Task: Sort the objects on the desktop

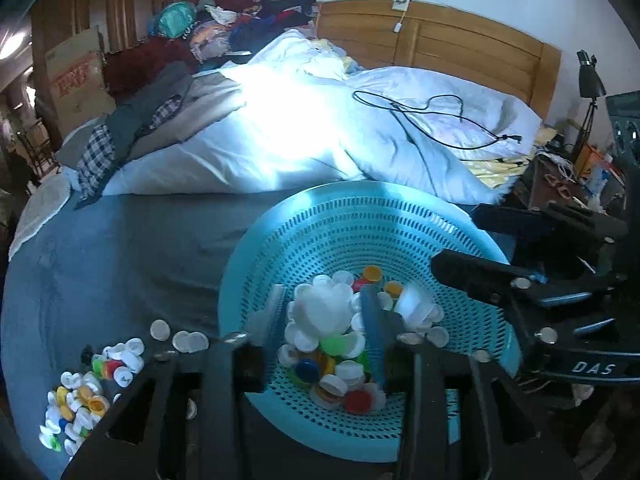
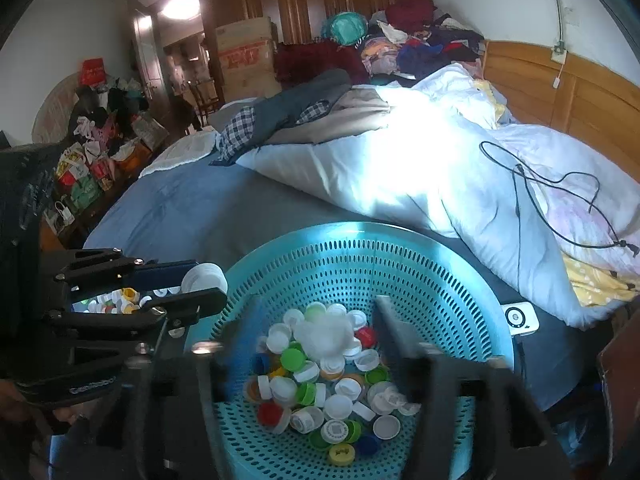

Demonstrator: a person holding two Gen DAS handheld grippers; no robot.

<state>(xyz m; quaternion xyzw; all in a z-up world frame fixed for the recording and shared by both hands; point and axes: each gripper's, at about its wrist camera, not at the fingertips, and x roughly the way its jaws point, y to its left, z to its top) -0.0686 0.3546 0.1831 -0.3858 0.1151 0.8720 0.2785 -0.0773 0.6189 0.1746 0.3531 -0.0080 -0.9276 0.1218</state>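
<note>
Right tongs spread wide over the teal basket, gripping nothing. Left tongs parted around a white cap near the basket's rim, whether pinched or loose not clear. Bottle caps heaped inside the basket (mostly white) – more caps scattered on the blue sheet beside it.

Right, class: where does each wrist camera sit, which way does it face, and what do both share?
Left wrist: on the left gripper, angled down into the turquoise perforated plastic basket; right gripper shows at right.
Right wrist: on the right gripper, over that basket; left gripper at left.
Shared: basket, white duvet.
</note>
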